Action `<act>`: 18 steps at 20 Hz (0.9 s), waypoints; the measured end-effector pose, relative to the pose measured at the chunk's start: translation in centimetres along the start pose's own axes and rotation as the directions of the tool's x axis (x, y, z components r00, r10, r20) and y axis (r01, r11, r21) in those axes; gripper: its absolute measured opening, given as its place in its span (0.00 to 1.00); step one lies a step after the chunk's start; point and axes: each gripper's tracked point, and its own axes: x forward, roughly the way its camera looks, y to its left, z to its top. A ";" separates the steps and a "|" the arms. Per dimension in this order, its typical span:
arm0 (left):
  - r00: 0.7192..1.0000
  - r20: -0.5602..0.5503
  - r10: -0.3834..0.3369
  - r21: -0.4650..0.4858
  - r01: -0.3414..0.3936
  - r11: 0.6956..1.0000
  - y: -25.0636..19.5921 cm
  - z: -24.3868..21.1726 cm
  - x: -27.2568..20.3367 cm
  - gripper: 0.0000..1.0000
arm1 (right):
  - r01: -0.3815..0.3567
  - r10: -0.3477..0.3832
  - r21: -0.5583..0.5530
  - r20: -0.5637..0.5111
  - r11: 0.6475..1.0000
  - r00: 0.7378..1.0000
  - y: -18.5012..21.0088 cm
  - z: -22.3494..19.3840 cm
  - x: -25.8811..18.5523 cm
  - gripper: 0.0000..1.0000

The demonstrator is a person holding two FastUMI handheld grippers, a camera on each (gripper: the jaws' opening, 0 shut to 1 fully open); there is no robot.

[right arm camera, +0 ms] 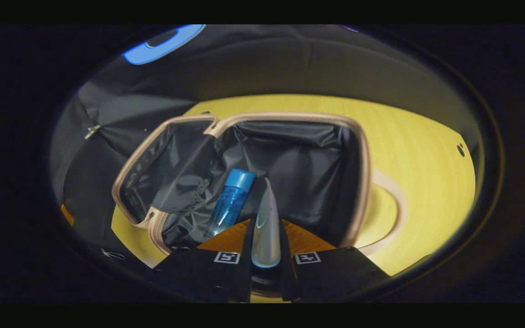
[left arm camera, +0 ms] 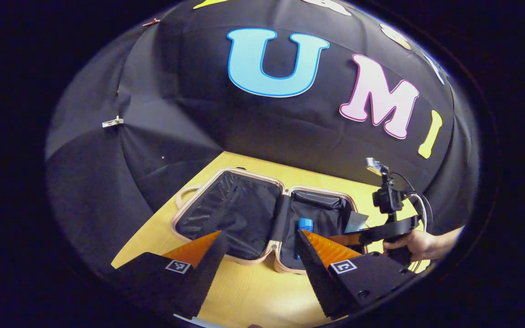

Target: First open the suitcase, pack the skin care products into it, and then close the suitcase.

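Observation:
The suitcase [left arm camera: 249, 172] lies open on the yellow table [left arm camera: 244, 291], both halves lined in black with a beige rim [right arm camera: 290, 116]. A blue-capped bottle [left arm camera: 306, 224] [right arm camera: 230, 202] lies in the half nearer the right gripper. My right gripper [right arm camera: 266, 222] is shut on a silvery tube [right arm camera: 267, 228], which hangs over that same half beside the bottle. In the left gripper view a hand [left arm camera: 419, 243] holds that right gripper [left arm camera: 335, 238] over the case's right half, the pale tube [left arm camera: 356, 222] at its tips. My left gripper [left arm camera: 260, 232] stands open in front of the case, holding nothing.
The case's beige handle [right arm camera: 394, 205] loops out over the table [right arm camera: 426, 173] on its outer side. Black booth cloth closes in behind the table and on the left, held with a metal clip [left arm camera: 113, 122]. Bare tabletop lies in front of the case.

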 end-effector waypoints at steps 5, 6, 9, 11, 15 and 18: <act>0.999 -0.028 0.037 0.016 -0.036 0.999 1.6 -2.0 -3.5 0.95 | 0.078 -0.073 0.145 -0.039 0.986 0.997 -0.2 0.5 1.7 0.24; 0.998 -0.037 0.040 -0.001 -0.040 0.999 1.7 -2.5 -3.7 0.95 | 0.096 -0.089 0.159 -0.047 0.983 0.995 -0.4 0.6 1.5 0.34; 0.998 -0.029 0.057 -0.043 -0.058 0.997 2.4 -2.7 -3.7 0.95 | 0.105 -0.100 0.155 -0.036 0.982 0.994 0.0 0.6 0.7 0.47; 0.994 -0.011 0.105 -0.035 -0.105 0.994 4.6 -2.3 -3.4 0.95 | 0.104 -0.105 0.116 0.001 0.988 0.994 0.4 0.8 -0.5 0.76; 0.987 0.030 0.160 -0.101 -0.156 0.983 10.4 -0.2 -1.7 0.95 | 0.052 -0.055 0.021 0.175 0.998 0.983 1.6 2.0 -6.4 0.98; 0.980 0.045 0.192 -0.201 -0.179 0.963 15.9 1.9 1.3 0.95 | 0.062 -0.030 -0.093 0.315 0.994 0.949 1.4 1.8 -11.9 0.98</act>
